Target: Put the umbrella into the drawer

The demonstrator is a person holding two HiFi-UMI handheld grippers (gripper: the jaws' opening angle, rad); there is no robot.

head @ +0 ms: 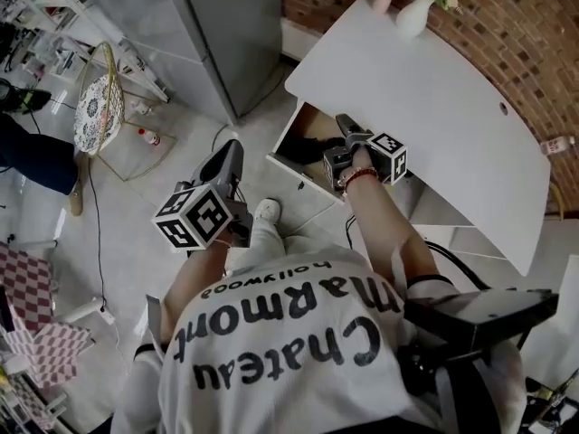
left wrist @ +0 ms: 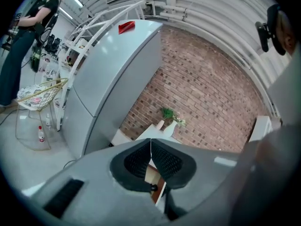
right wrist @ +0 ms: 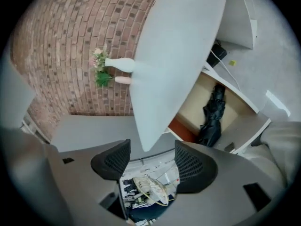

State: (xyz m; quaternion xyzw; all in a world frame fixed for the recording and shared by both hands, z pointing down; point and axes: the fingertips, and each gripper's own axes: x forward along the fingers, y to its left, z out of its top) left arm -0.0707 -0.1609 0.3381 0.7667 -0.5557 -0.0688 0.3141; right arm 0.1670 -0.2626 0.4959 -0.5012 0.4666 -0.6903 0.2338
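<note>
A folded black umbrella (right wrist: 211, 118) lies inside the open drawer (right wrist: 244, 126) under the white desk; in the head view the umbrella (head: 310, 148) shows as a dark shape in the drawer (head: 303, 185). My right gripper (head: 348, 127) hovers over the drawer's right side, apart from the umbrella. In its own view the right gripper (right wrist: 150, 157) is open with nothing between its pads. My left gripper (head: 228, 158) is held over the floor, left of the drawer. In the left gripper view, the left gripper (left wrist: 151, 149) has its pads touching at the tips and holds nothing.
The white desk (head: 425, 107) stands against a brick wall, with a white vase (head: 414, 12) of flowers at its far end. A tall grey cabinet (head: 217, 25) stands to the left. A wire chair (head: 99, 107), a bottle (head: 149, 138) and a person's leg (head: 36, 156) are further left.
</note>
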